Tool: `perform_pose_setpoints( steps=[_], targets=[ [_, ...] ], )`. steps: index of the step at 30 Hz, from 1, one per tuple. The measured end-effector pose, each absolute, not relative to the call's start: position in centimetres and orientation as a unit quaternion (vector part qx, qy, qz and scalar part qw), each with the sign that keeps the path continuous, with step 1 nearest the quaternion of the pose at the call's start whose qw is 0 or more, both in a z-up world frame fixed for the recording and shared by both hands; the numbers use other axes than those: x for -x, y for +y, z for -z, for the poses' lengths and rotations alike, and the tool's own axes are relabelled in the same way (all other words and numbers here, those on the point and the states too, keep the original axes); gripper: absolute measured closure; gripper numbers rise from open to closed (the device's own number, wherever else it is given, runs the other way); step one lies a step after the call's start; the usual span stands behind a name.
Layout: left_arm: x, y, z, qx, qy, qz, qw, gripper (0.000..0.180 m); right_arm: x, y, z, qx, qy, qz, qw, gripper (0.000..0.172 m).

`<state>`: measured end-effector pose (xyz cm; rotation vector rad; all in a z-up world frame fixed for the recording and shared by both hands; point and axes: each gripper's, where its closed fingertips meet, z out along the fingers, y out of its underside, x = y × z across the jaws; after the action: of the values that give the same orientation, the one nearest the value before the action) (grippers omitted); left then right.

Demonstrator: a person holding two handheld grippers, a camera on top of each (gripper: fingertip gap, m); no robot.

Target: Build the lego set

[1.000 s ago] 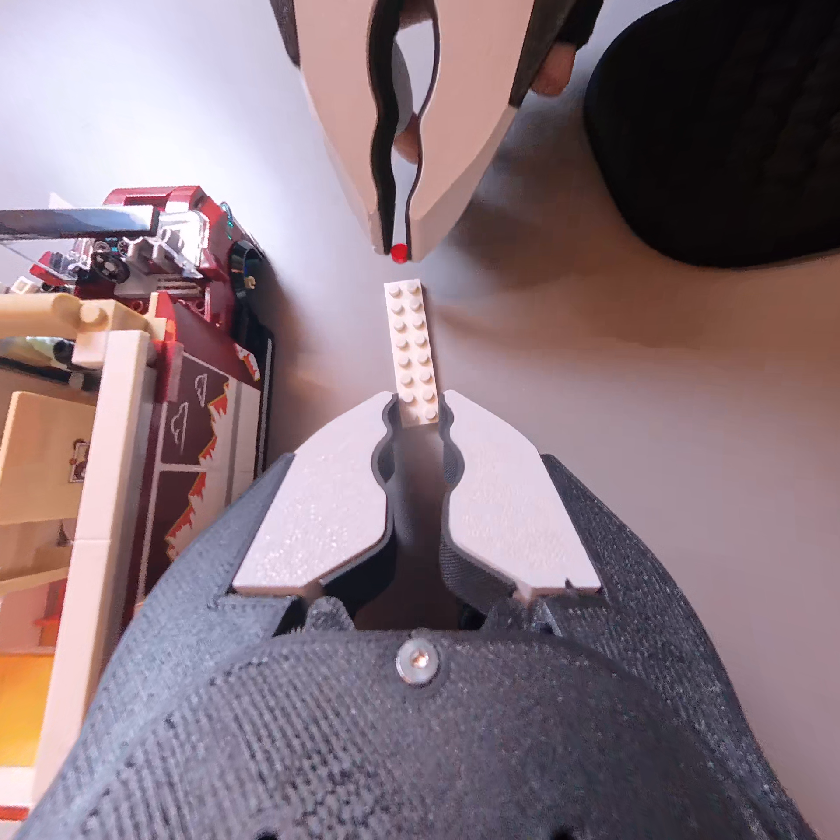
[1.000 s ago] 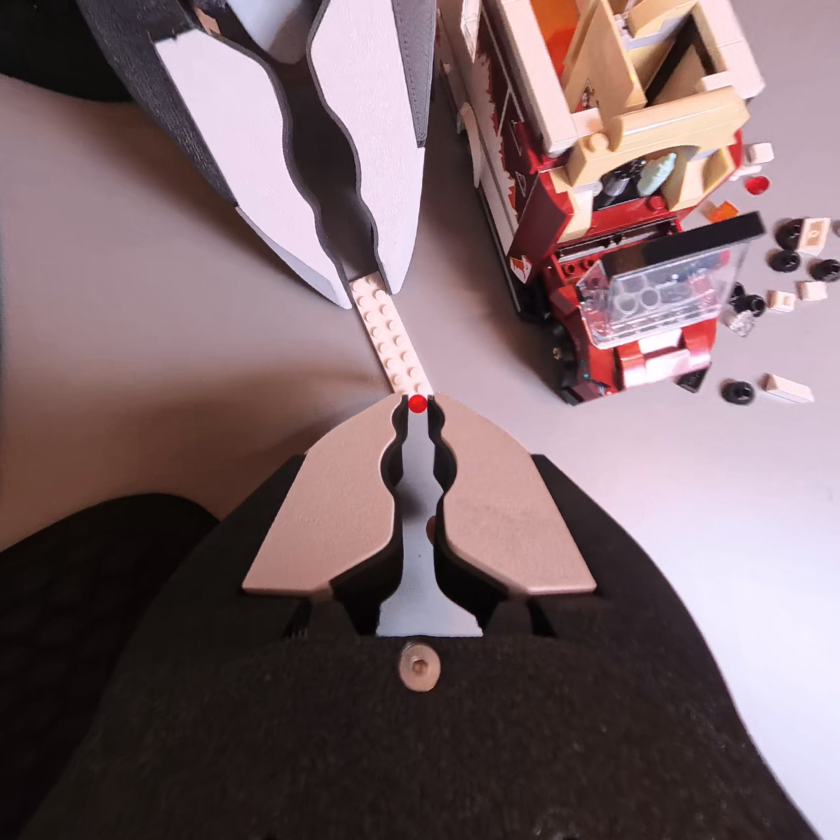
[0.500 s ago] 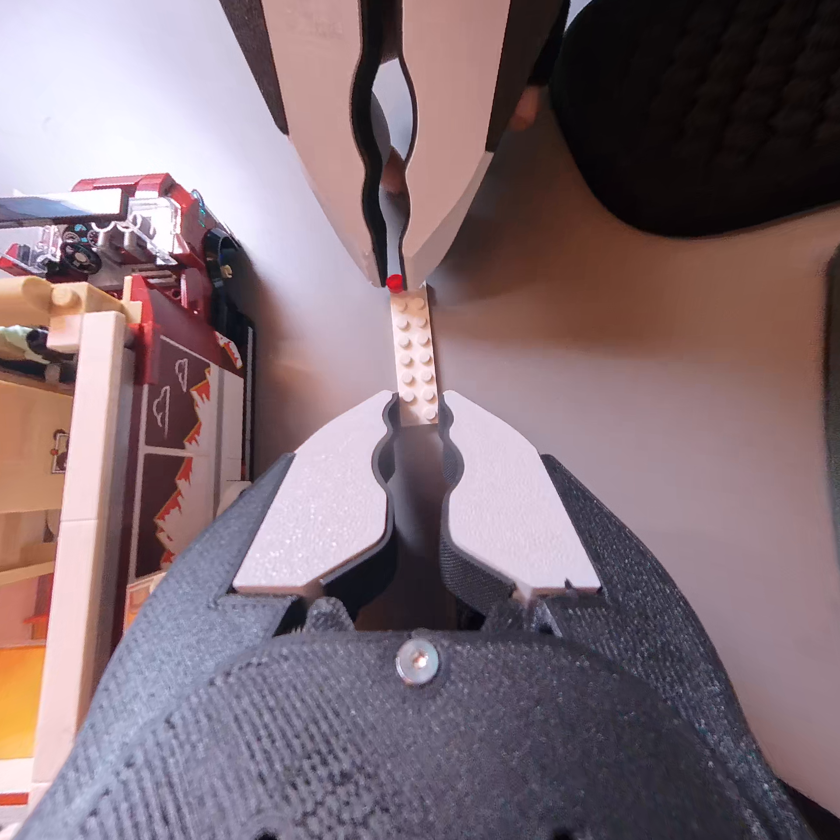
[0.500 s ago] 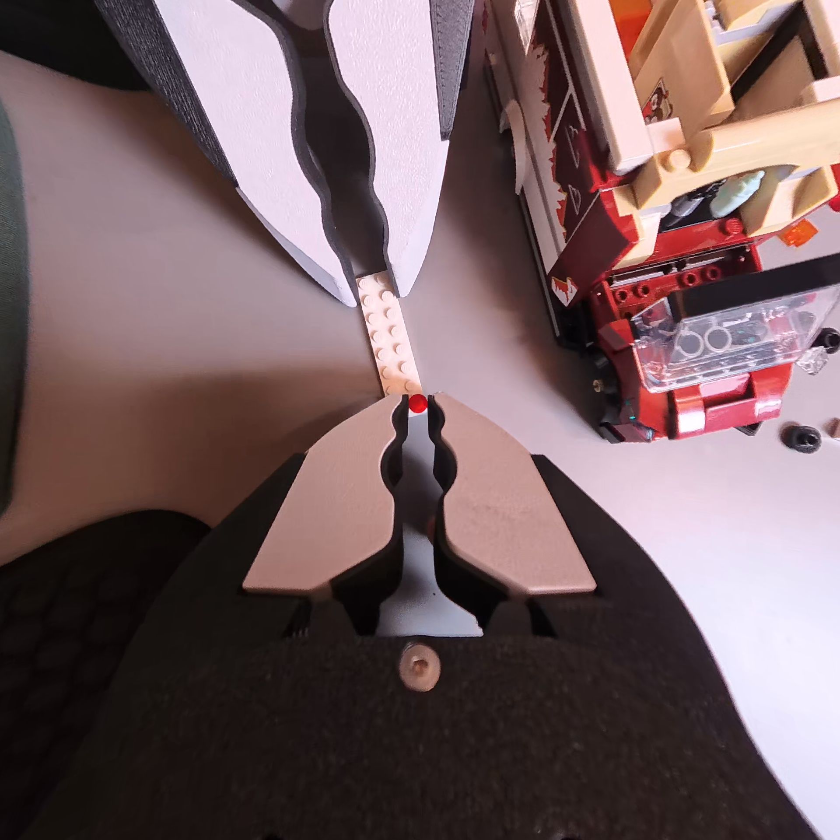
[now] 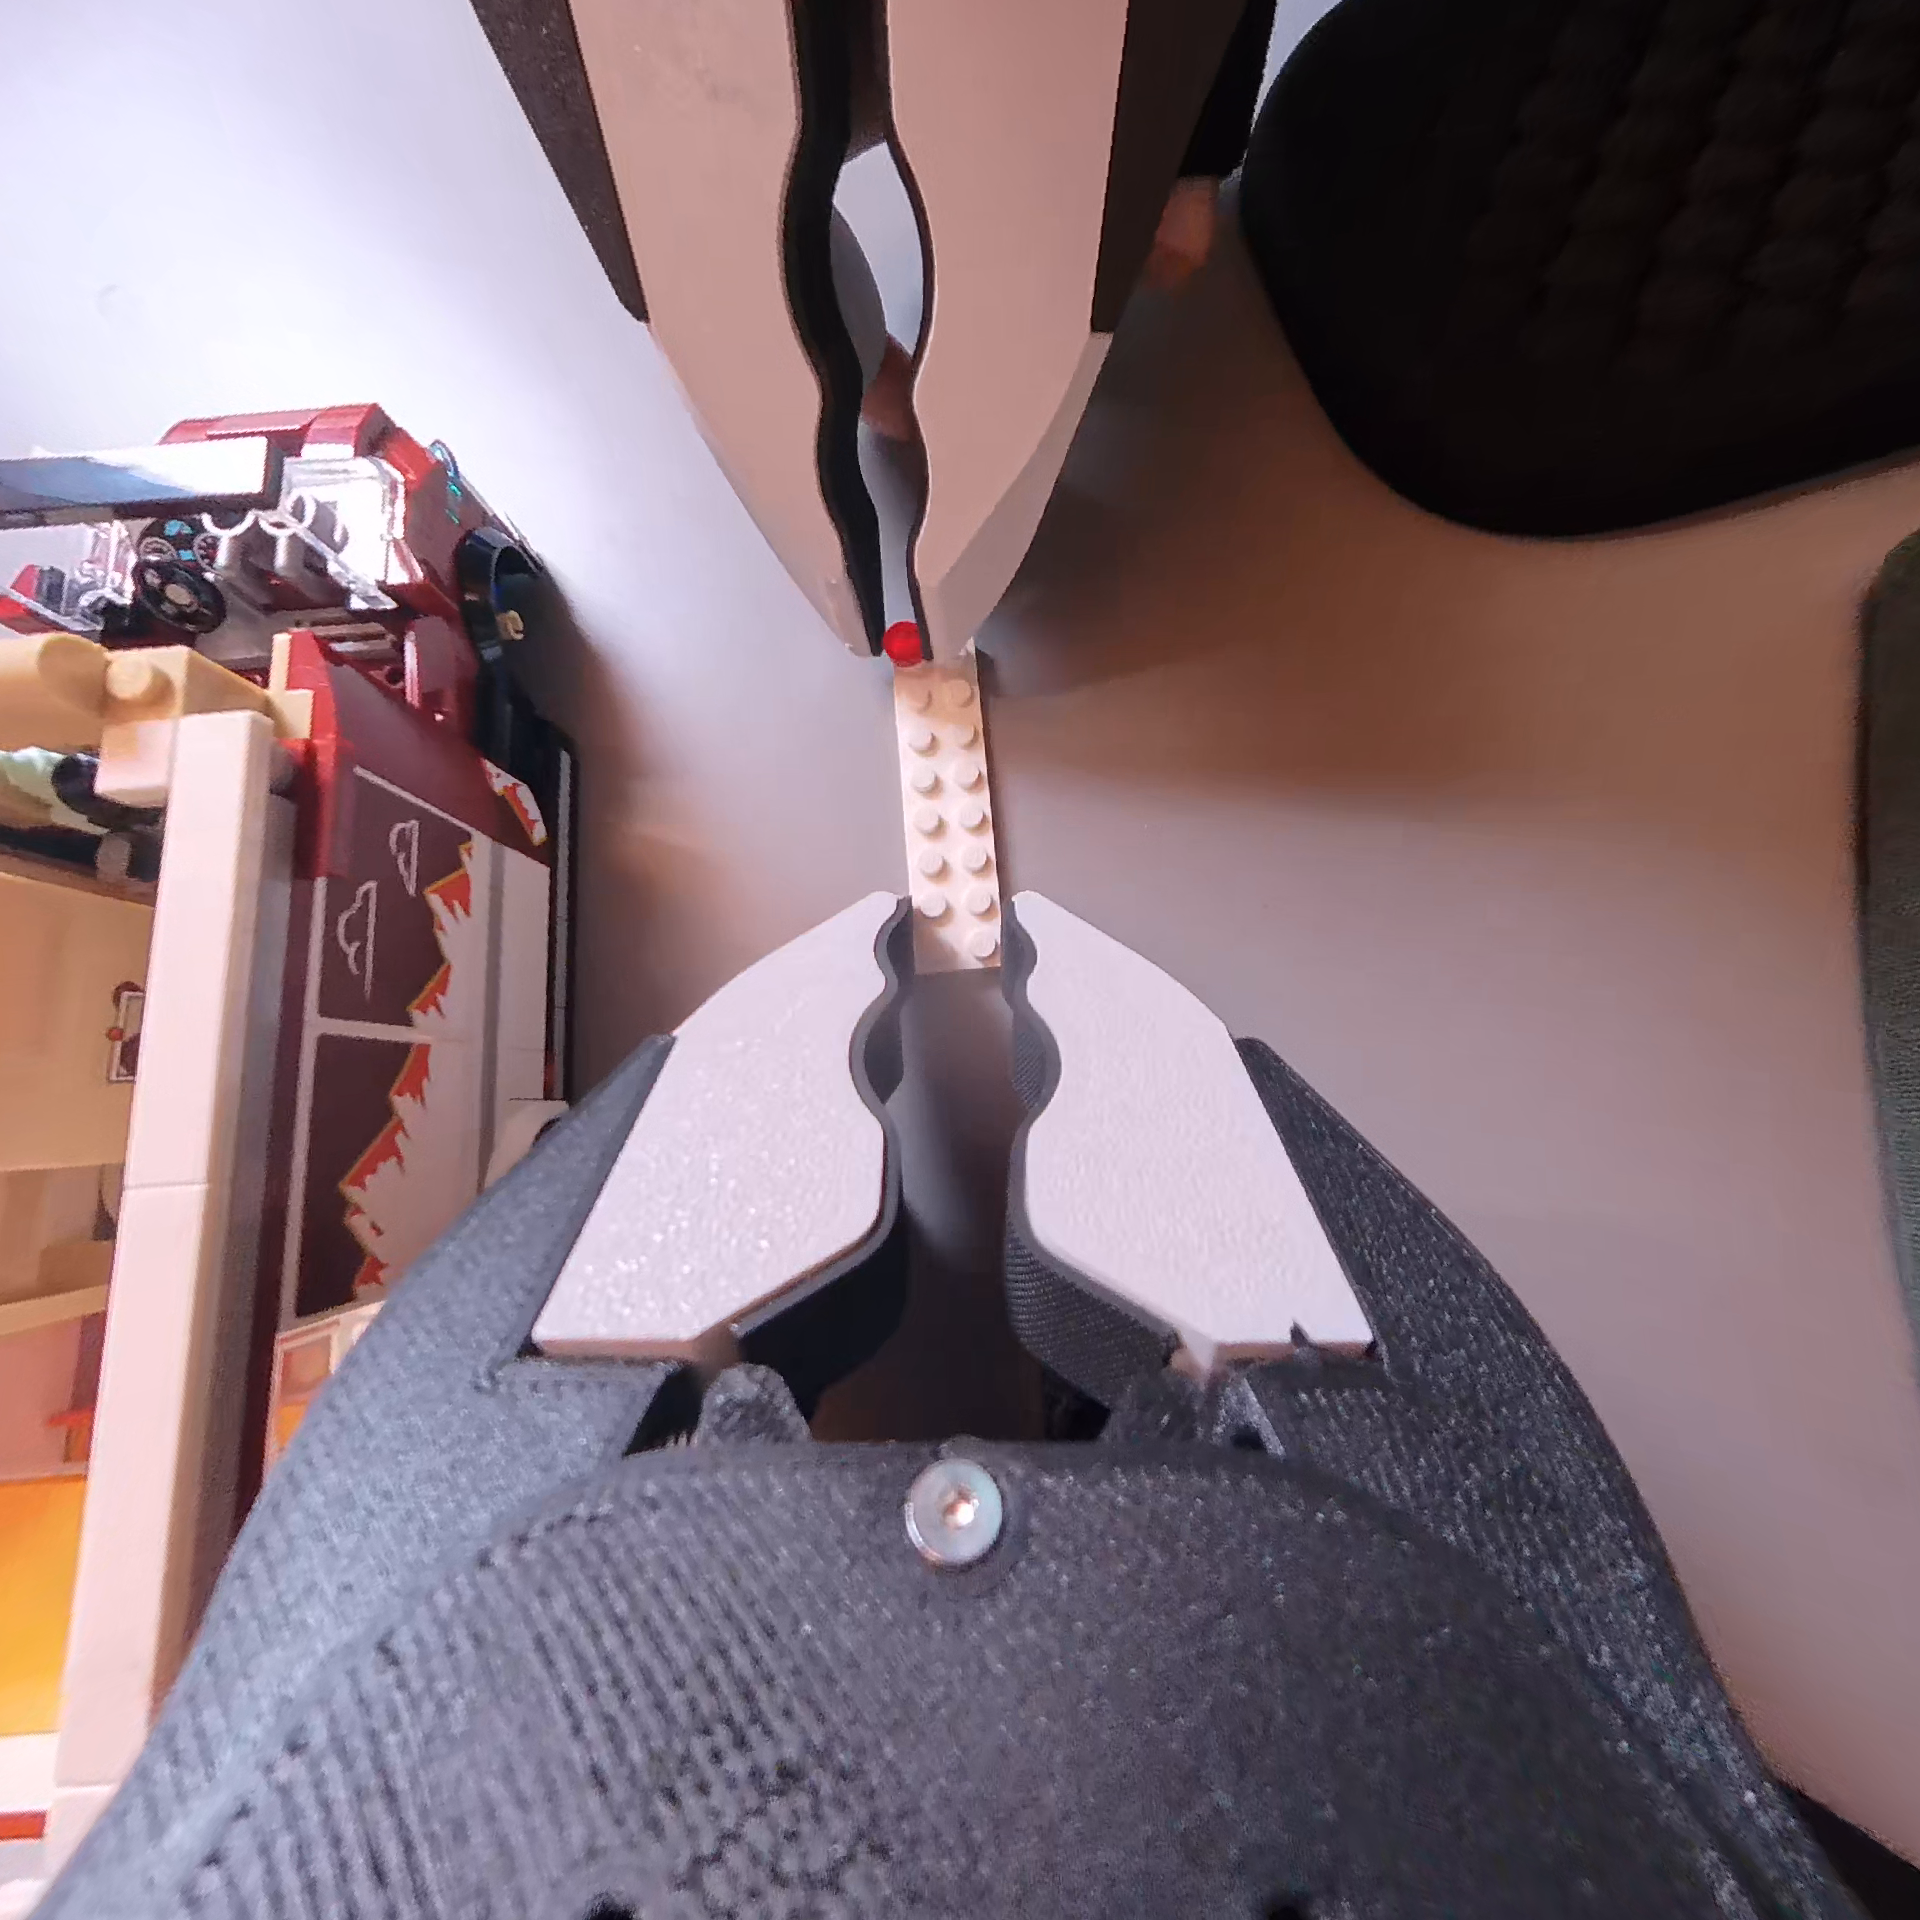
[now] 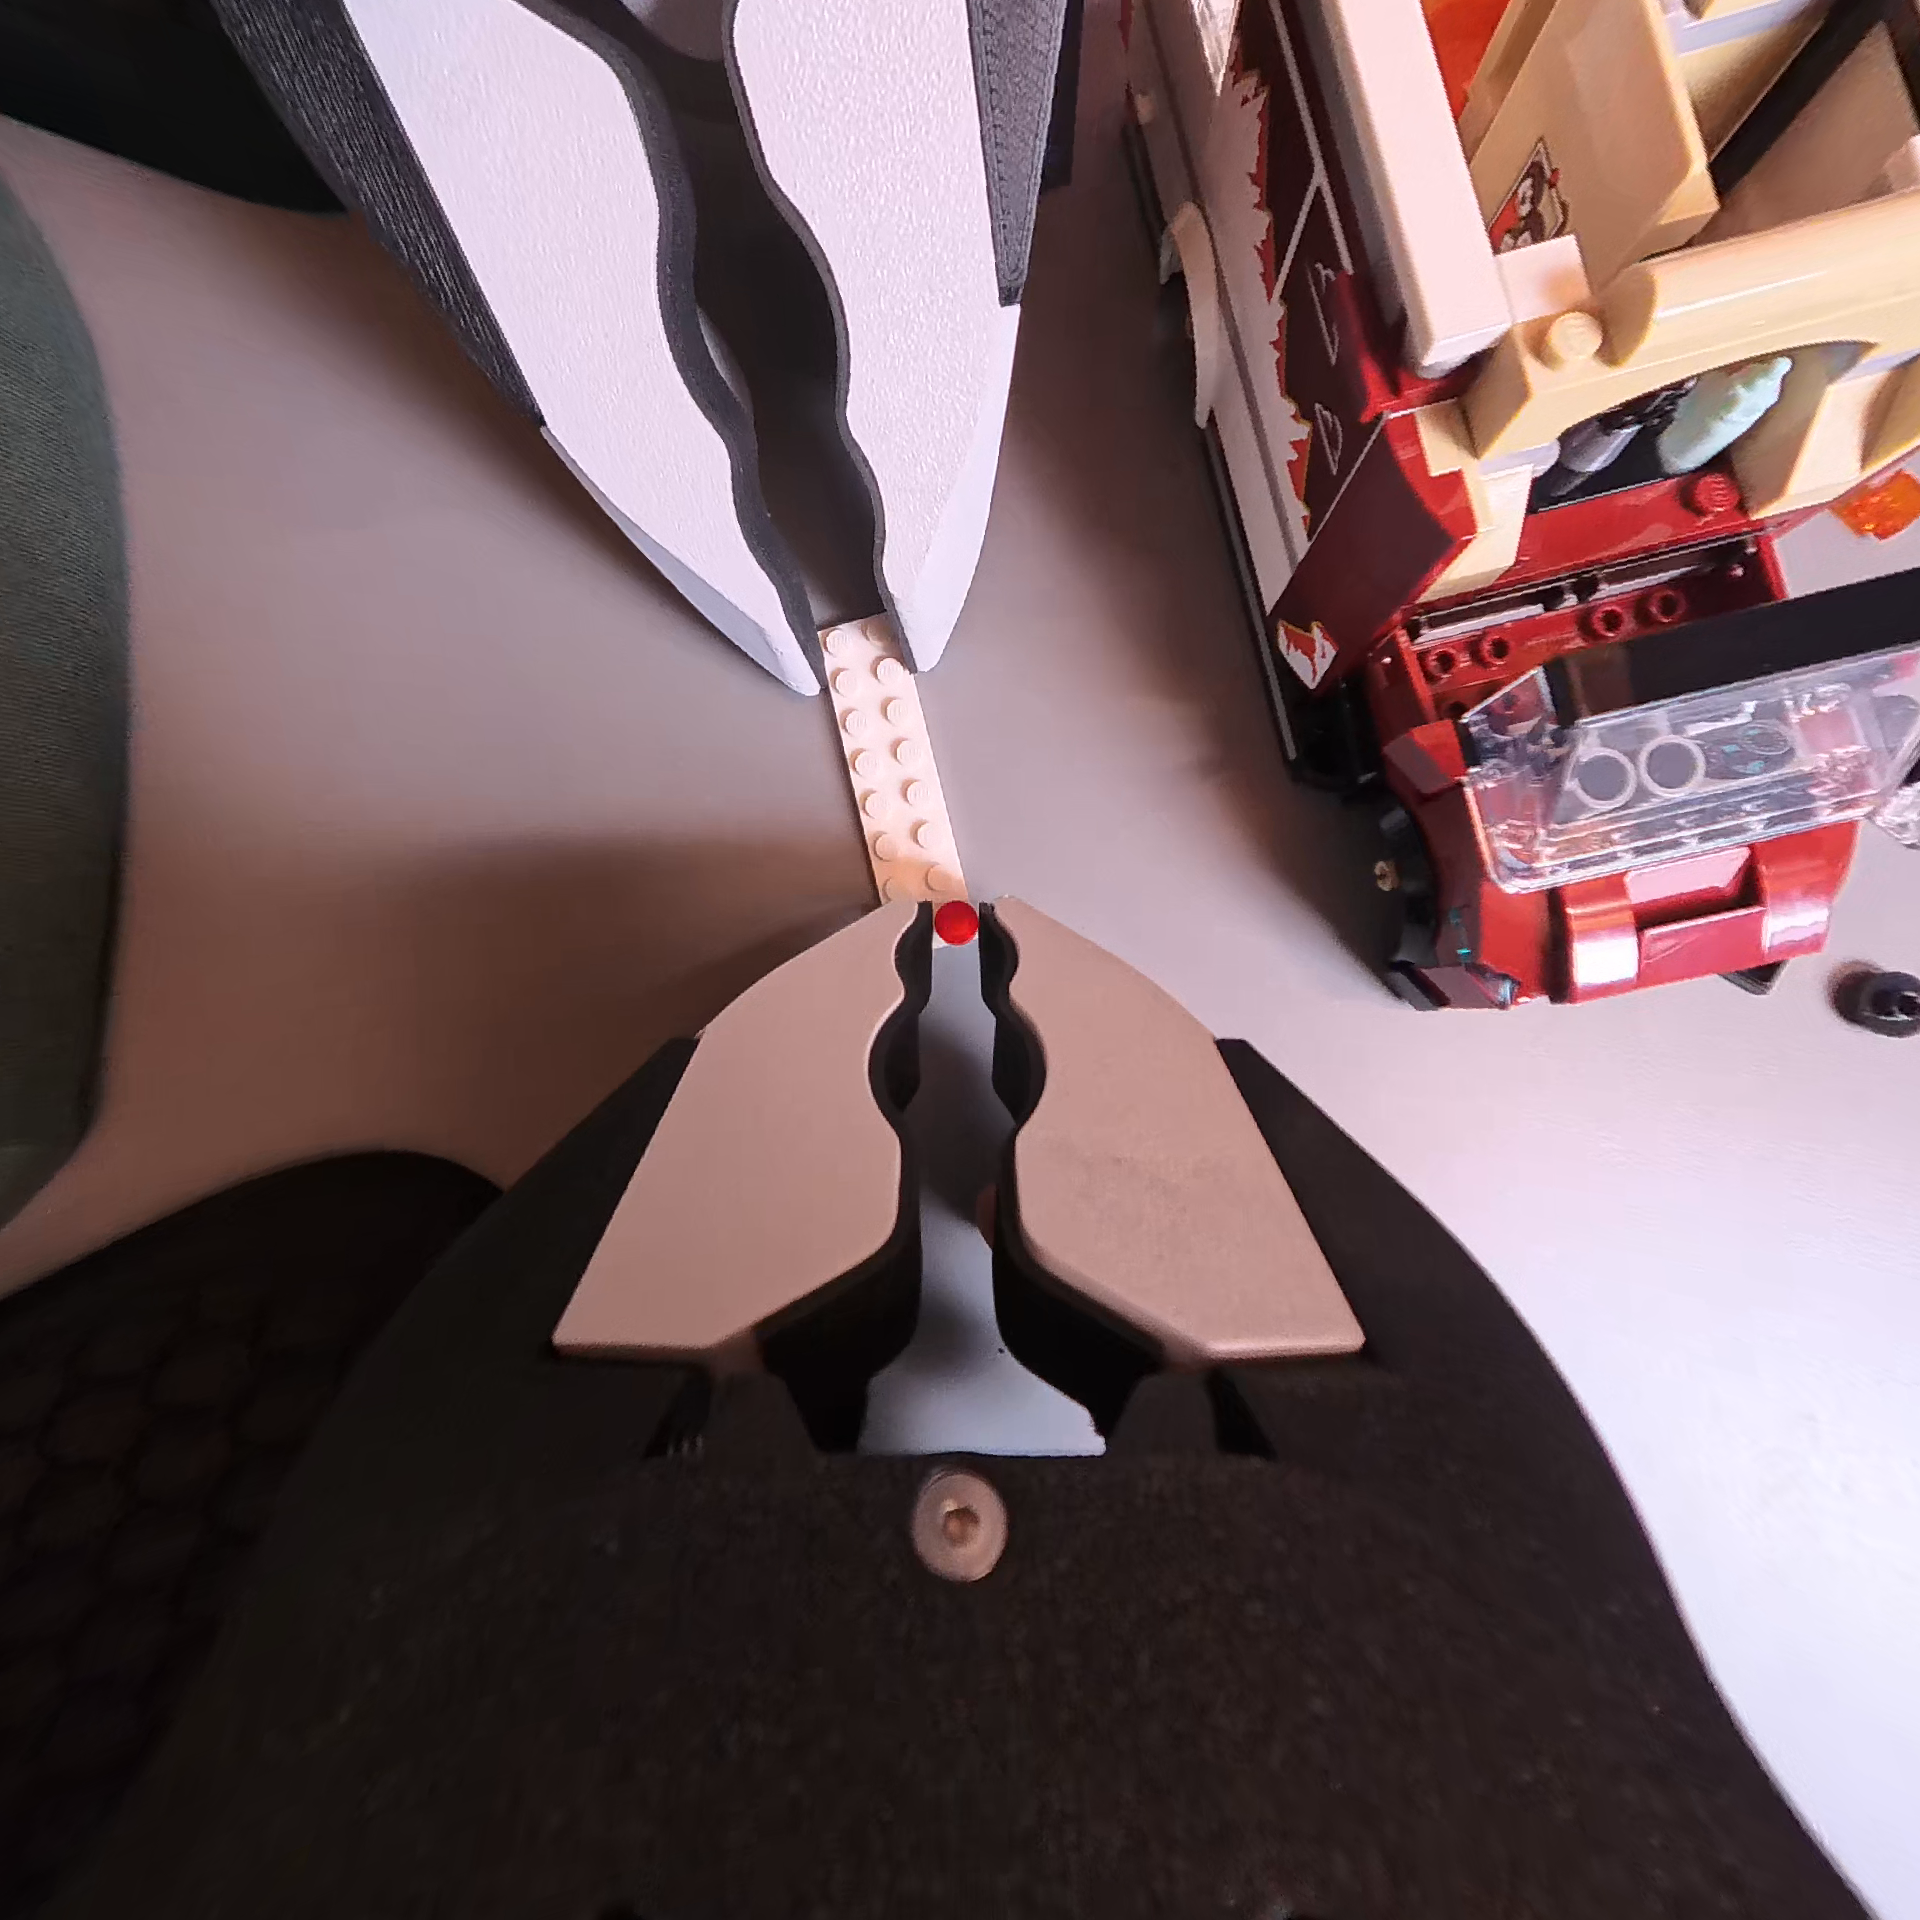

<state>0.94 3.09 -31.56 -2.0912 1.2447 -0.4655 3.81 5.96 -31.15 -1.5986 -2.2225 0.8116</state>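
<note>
My left gripper (image 5: 956, 920) is shut on the near end of a long white studded plate (image 5: 951, 810) and holds it out flat above the grey table. My right gripper (image 6: 956, 920) is shut on a small red round stud (image 6: 955, 923). It faces the left gripper, and the stud sits right at the plate's (image 6: 899, 774) far end, over its last studs. In the left wrist view the right gripper (image 5: 902, 644) comes in from above with the red stud (image 5: 902, 641) at its tips. In the right wrist view the left gripper (image 6: 862, 644) shows at the top, its tips on the plate.
A dark red and tan brick-built vehicle (image 5: 343, 831) with a clear windscreen stands beside the grippers; it also shows in the right wrist view (image 6: 1558, 665). A small black round piece (image 6: 1875, 1000) lies near it. A black padded object (image 5: 1610, 260) is behind the right gripper. Some 5 centimetres of space lies between my two pairs of fingers. From either gripper's tips it is about 15 centimetres to the small black round piece (image 6: 1875, 1000).
The right gripper with the red stud has closed the gap to the plate's far end; the stud now meets the plate. Both grasps have held.
</note>
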Motion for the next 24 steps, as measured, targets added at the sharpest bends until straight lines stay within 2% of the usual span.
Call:
perform_pose_setpoints(
  steps=[1,24],
  targets=[
    [-0.93,3.09,31.55,0.798,0.475,0.178,0.326,0.164,-3.81,5.95,31.14,0.553,-0.771,-0.282,0.142,0.164],
    [-0.92,3.06,31.55,0.794,0.476,0.179,0.332,0.164,-3.86,5.60,31.05,0.547,-0.773,-0.291,0.135,0.158]
  ],
)
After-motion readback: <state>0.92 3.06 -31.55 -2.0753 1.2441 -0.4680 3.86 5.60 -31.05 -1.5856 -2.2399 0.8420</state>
